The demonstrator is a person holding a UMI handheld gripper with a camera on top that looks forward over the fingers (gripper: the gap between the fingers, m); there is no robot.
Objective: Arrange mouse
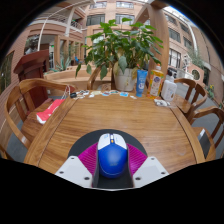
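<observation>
So the gripper (112, 163) has a blue and white computer mouse (112, 155) sitting right btwn its fingers, magenta pads (89, 158) snug against both sides, so it's clamped on it afaict. Mouse is over a dark round mouse pad (112, 138) at the near edge of a wooden table (110, 115). Far end of the table: big potted plant (124, 48), a blue carton (142, 81), a clear cup (168, 90). Red thing (49, 109) on the left side. Wooden chairs (18, 105) round the table.
</observation>
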